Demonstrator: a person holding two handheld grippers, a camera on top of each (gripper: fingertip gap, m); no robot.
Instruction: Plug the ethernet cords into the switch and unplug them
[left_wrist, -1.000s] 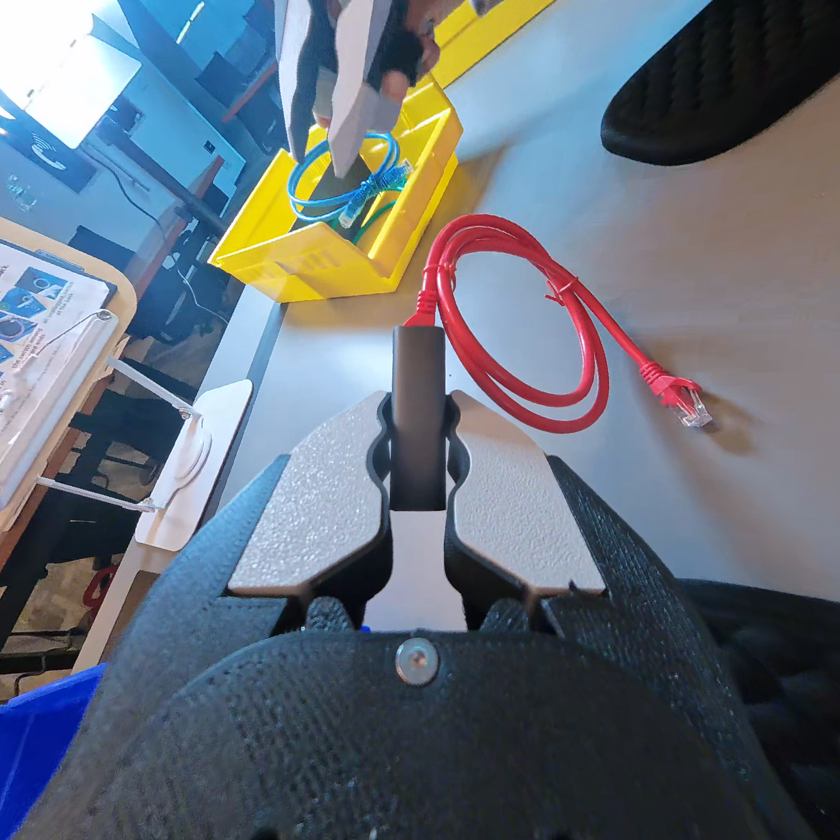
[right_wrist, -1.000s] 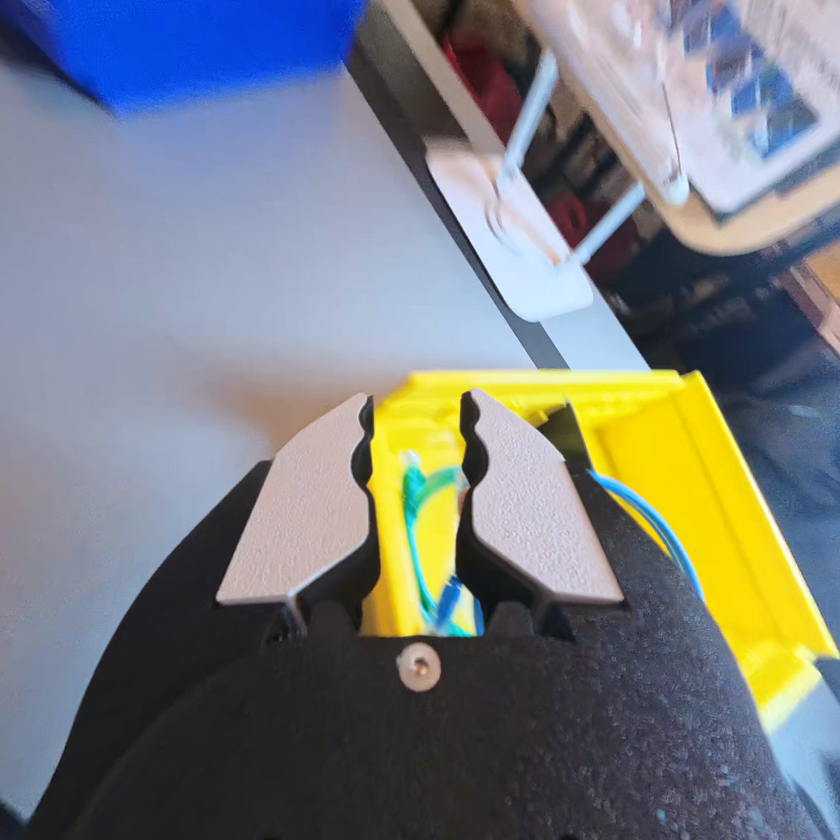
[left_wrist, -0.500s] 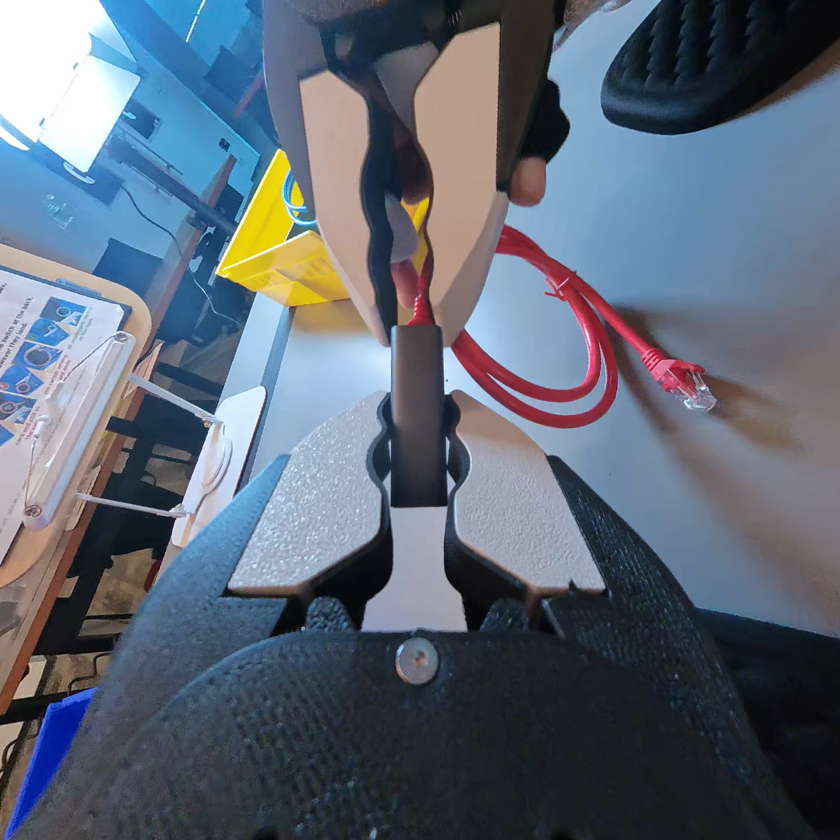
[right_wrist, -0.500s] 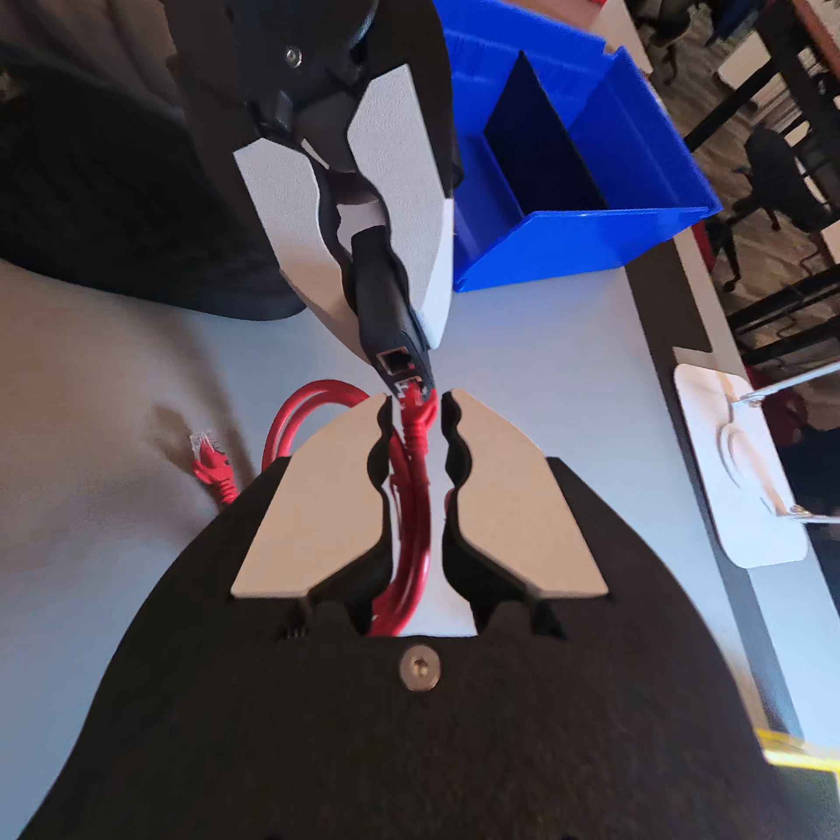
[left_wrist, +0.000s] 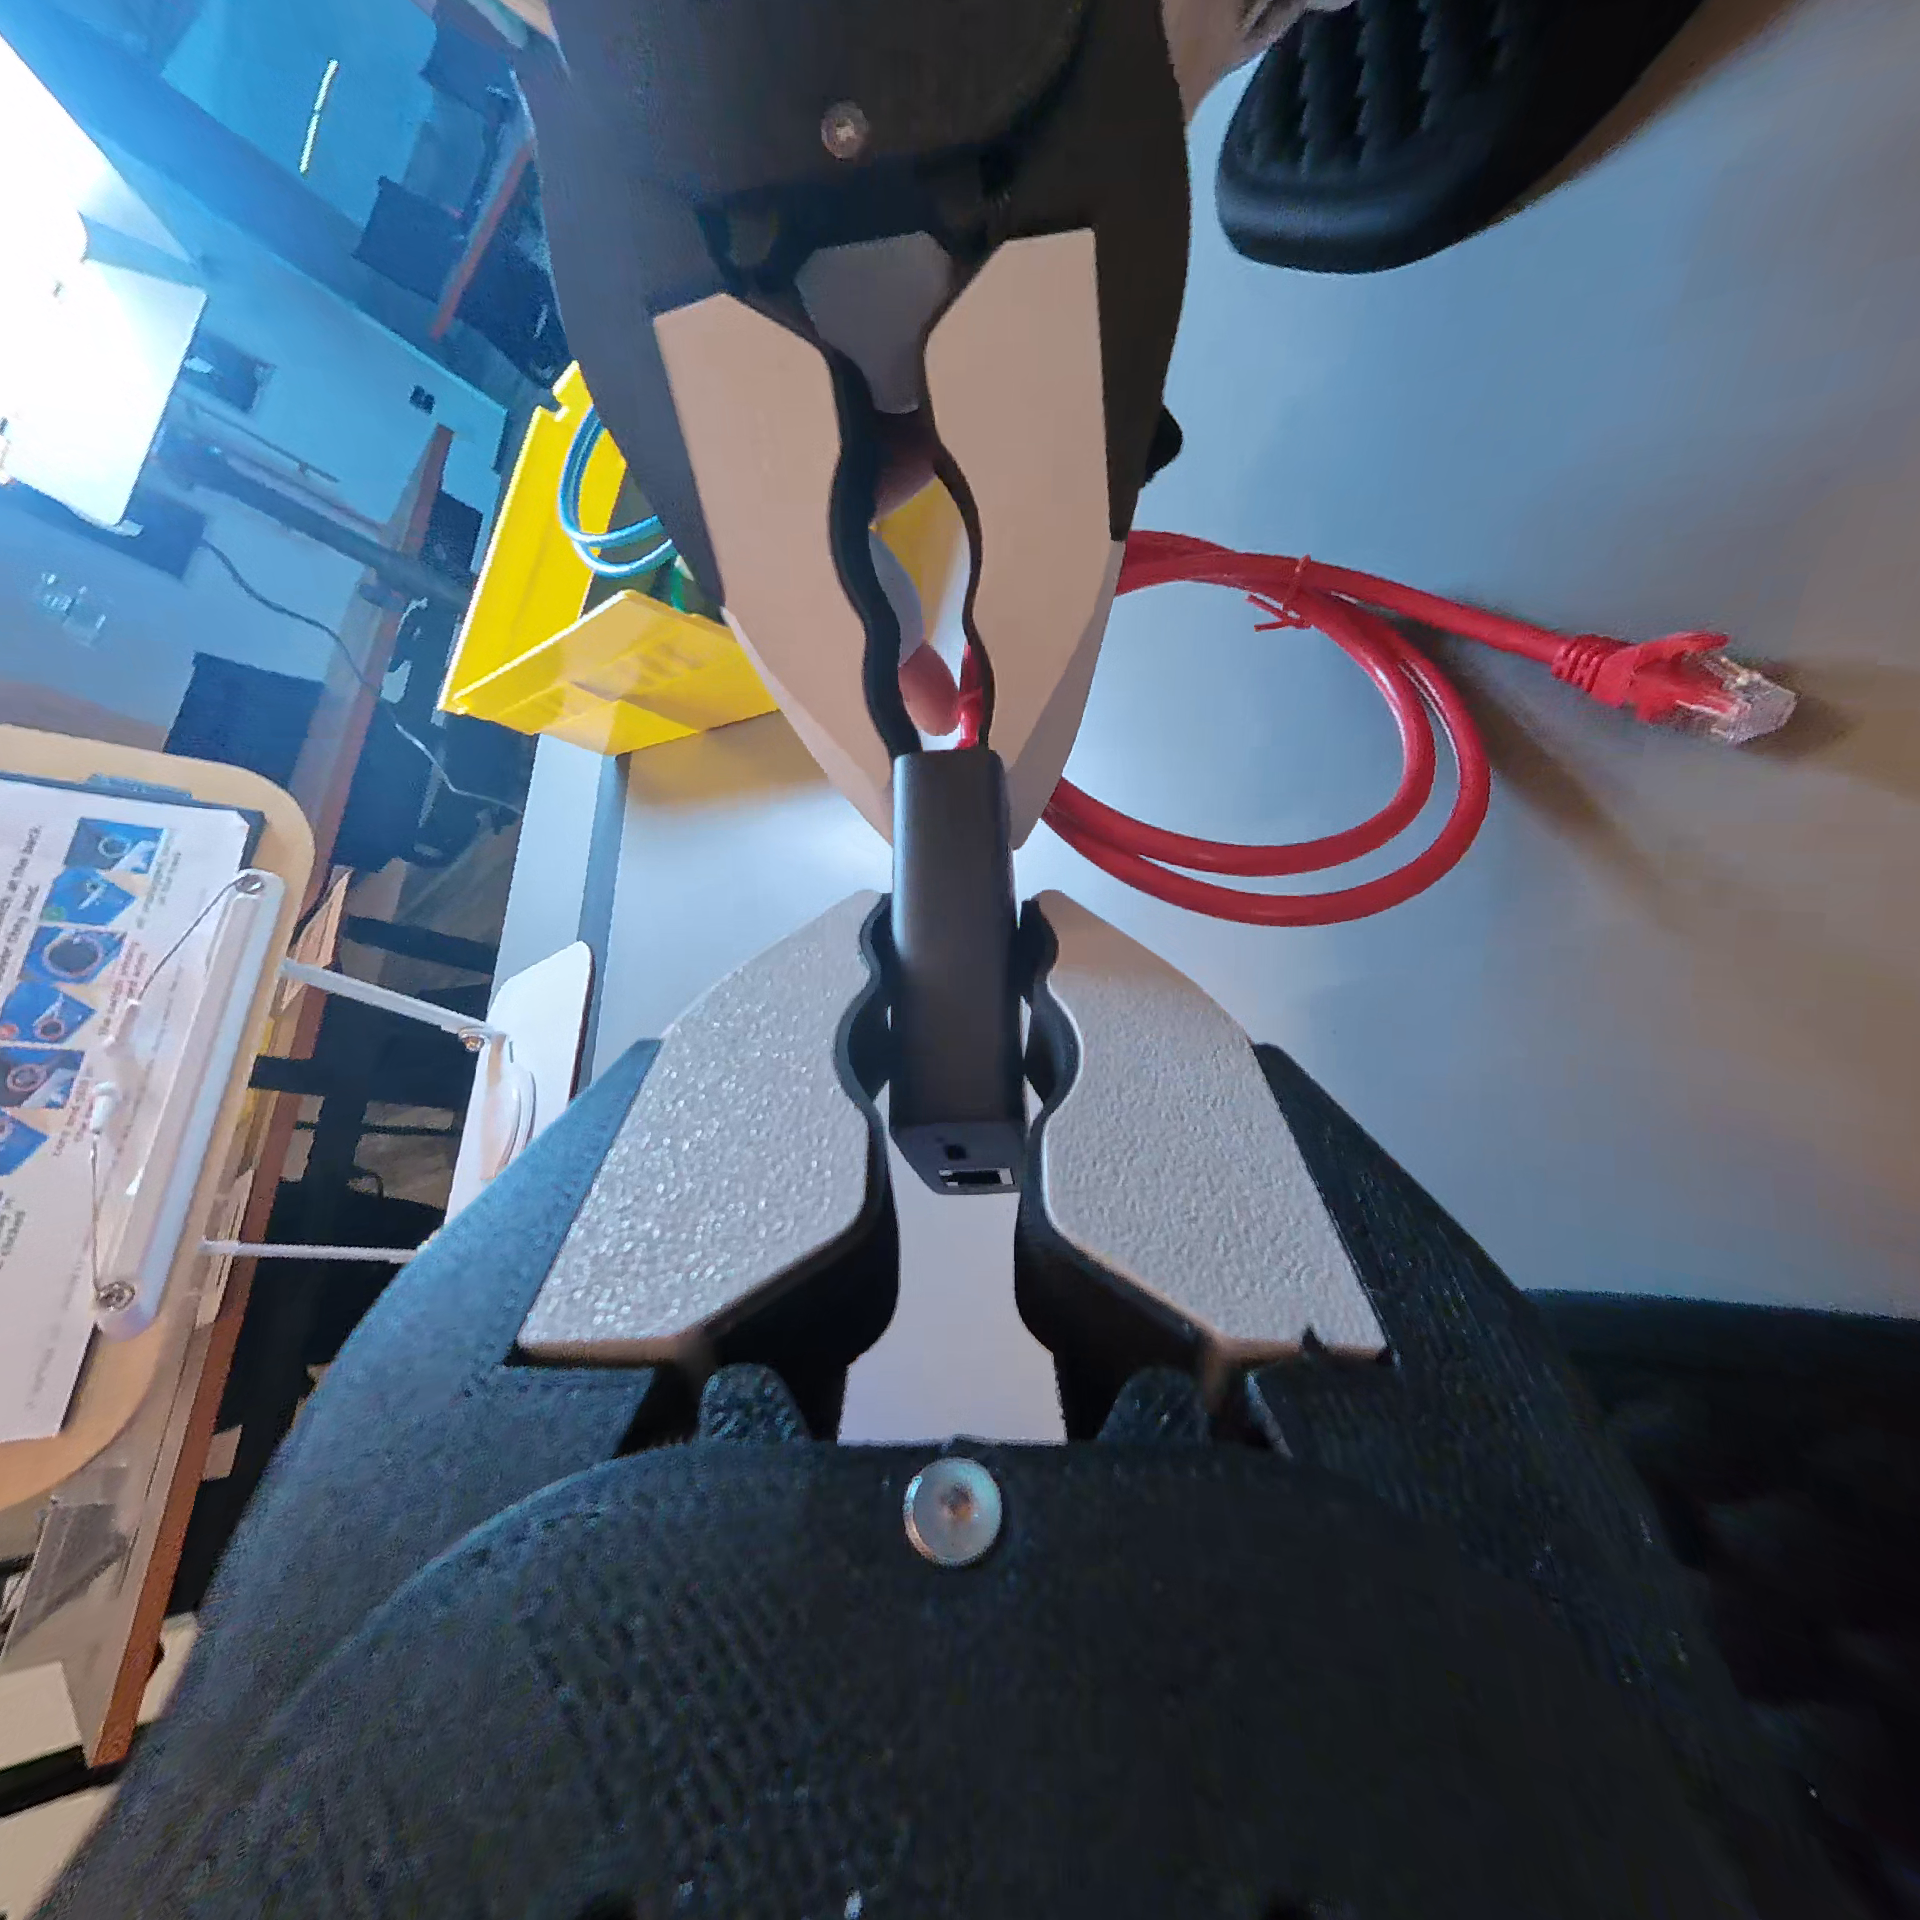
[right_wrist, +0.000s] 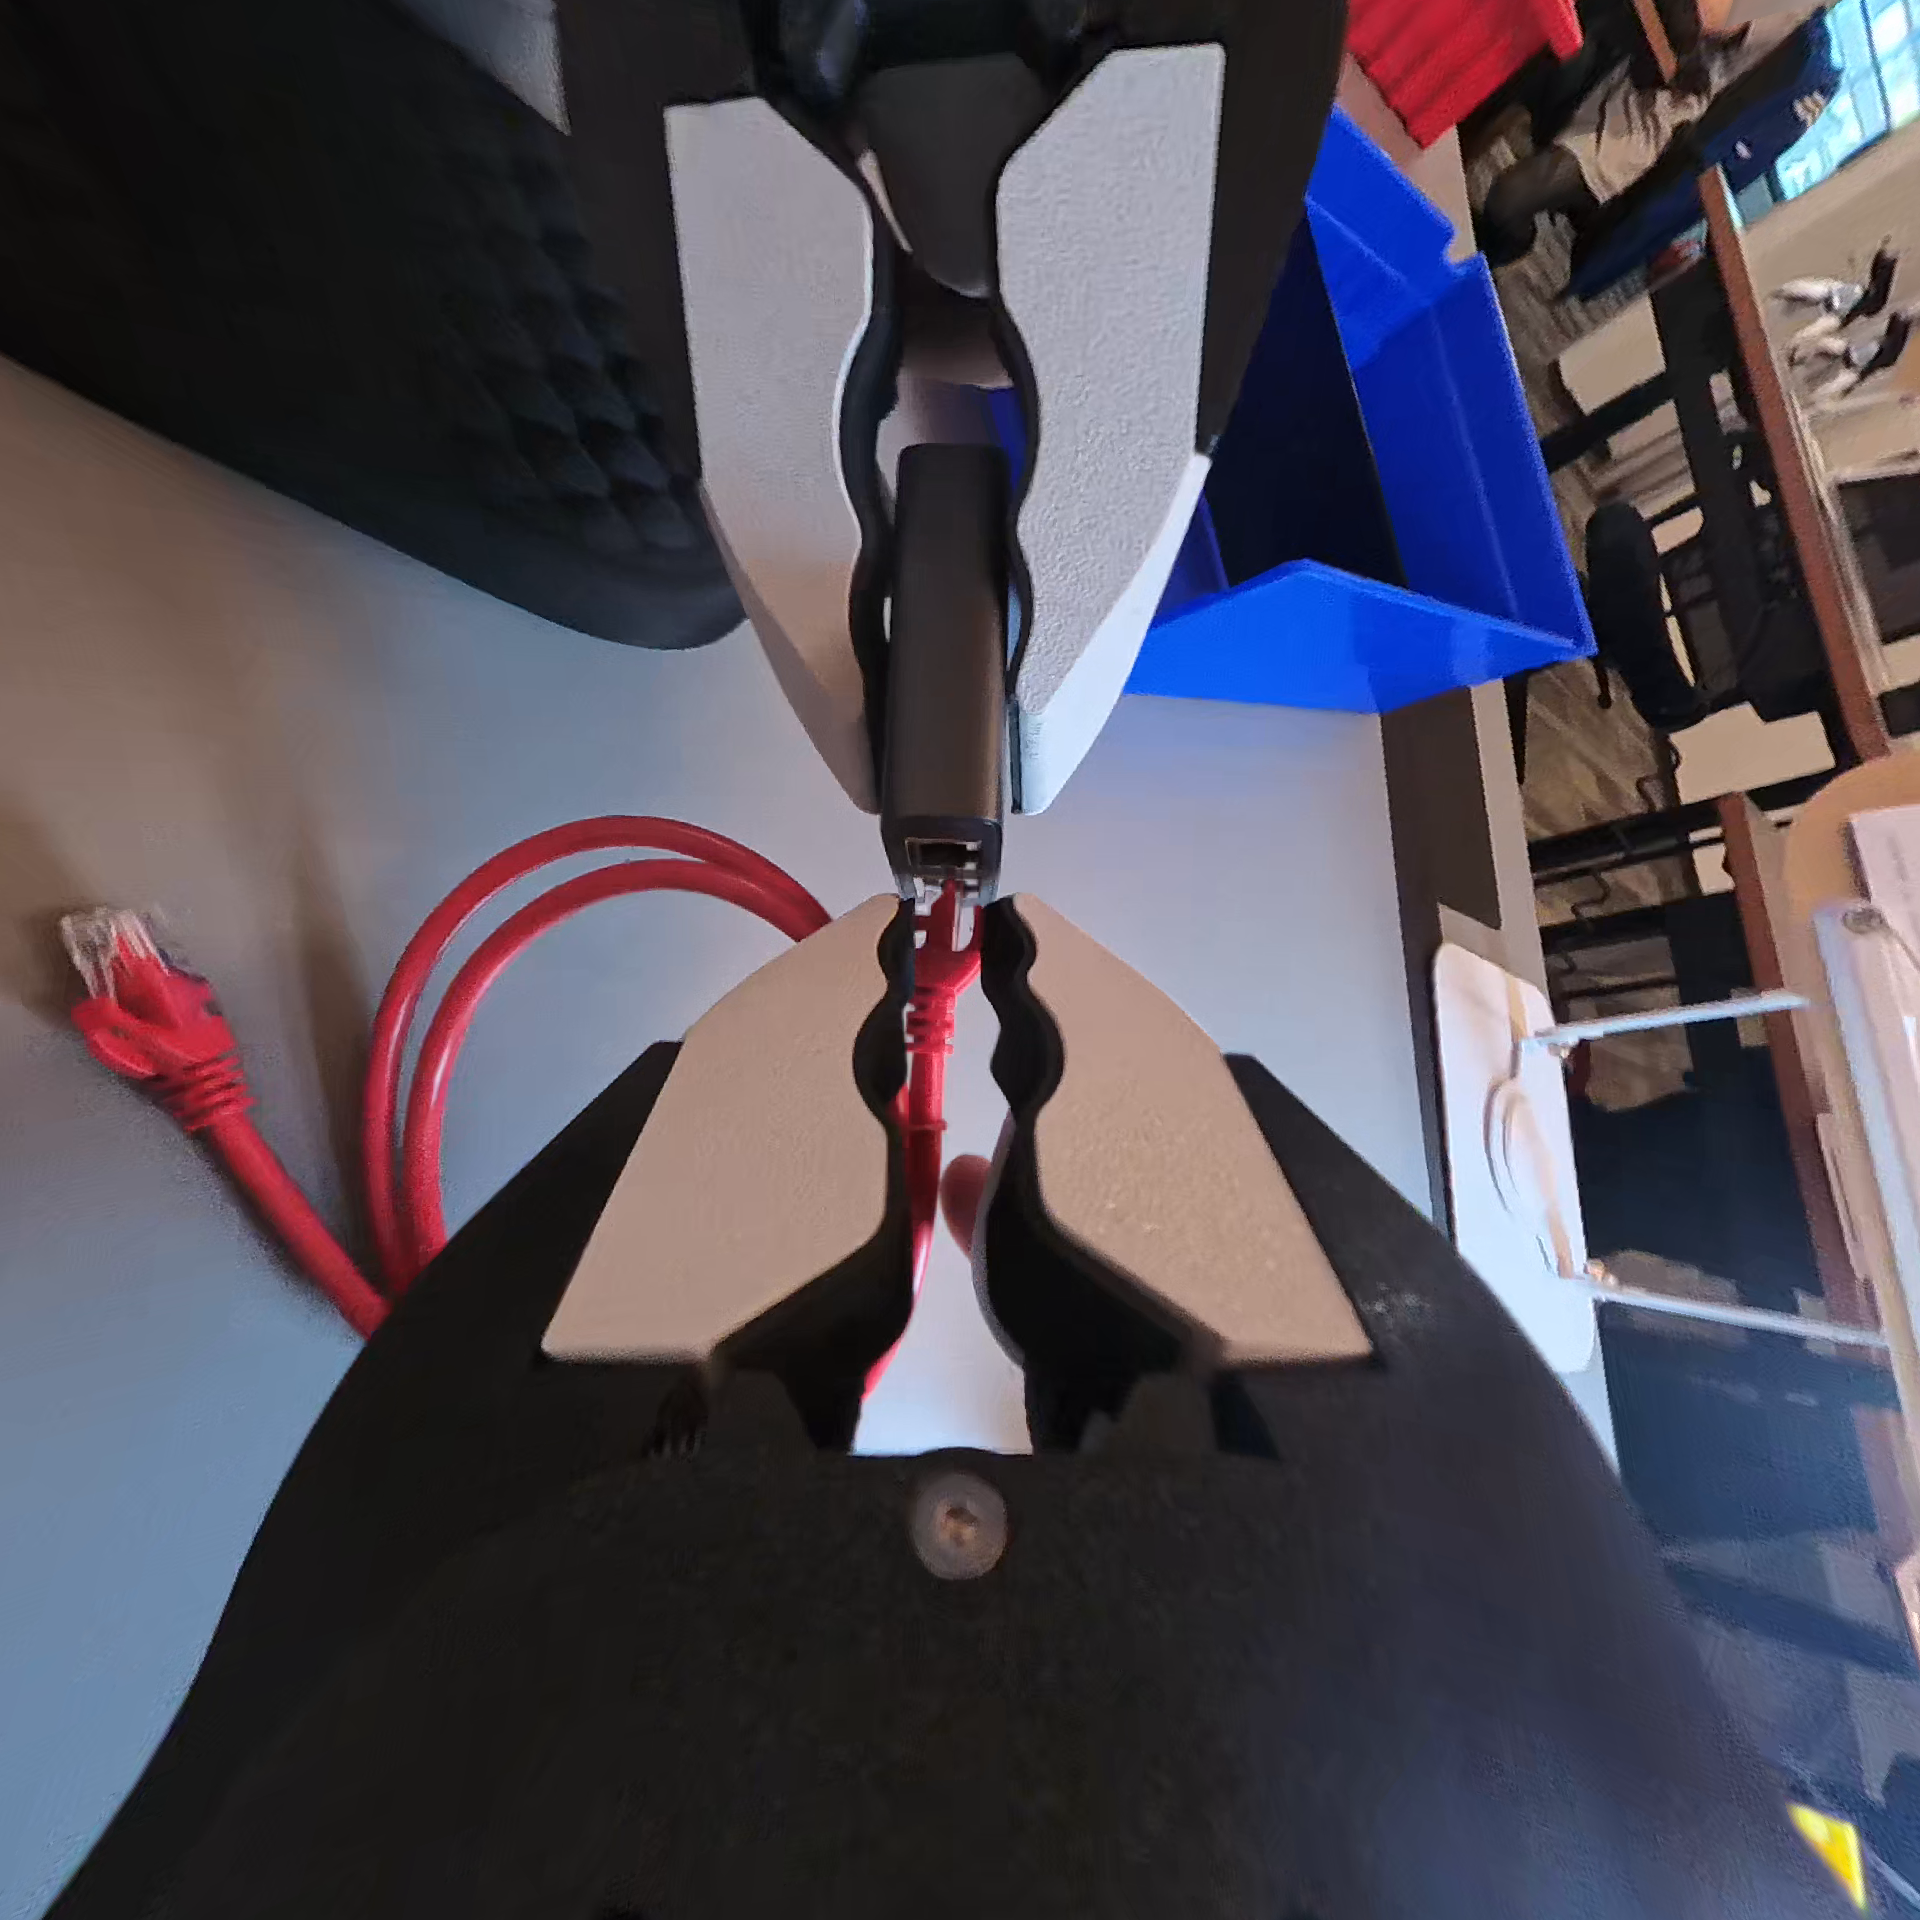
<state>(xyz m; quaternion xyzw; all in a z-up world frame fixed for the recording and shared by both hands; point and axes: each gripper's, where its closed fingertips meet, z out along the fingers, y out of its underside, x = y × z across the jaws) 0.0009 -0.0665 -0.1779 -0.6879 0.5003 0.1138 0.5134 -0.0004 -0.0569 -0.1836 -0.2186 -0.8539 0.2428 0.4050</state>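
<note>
Switch (left_wrist: 951, 977) sits clamped between my left jaws, a slim black box held lengthwise, its small rear port facing back at my left camera. My left gripper (left_wrist: 954, 925) is squeezed tight on its sides. Over at the far end, my right gripper (right_wrist: 948, 920) has its jaws drawn close around the red plug (right_wrist: 940, 935) that meets the lower port of the switch (right_wrist: 940, 665); whether the pads actually press the plug I cannot tell, a thin gap shows on each side. From the left view the right gripper (left_wrist: 940, 769) comes in from above, tips touching the top end of the switch, a fingertip visible in the slot between them.

Moving outward now: the red ethernet cord (right_wrist: 436, 1039) runs back from the plug through my right jaws, loops in a tied coil on the grey tabletop (left_wrist: 1558, 520), and its free connector (left_wrist: 1673, 691) lies flat, well apart from the switch. Beyond, a yellow bin (left_wrist: 582, 665) at the tabletop edge holds a blue cord (left_wrist: 597, 509). On the opposite side a blue bin (right_wrist: 1434, 499) stands behind the left gripper (right_wrist: 940, 821). A black mesh chair back (right_wrist: 364, 312) lies close by
</note>
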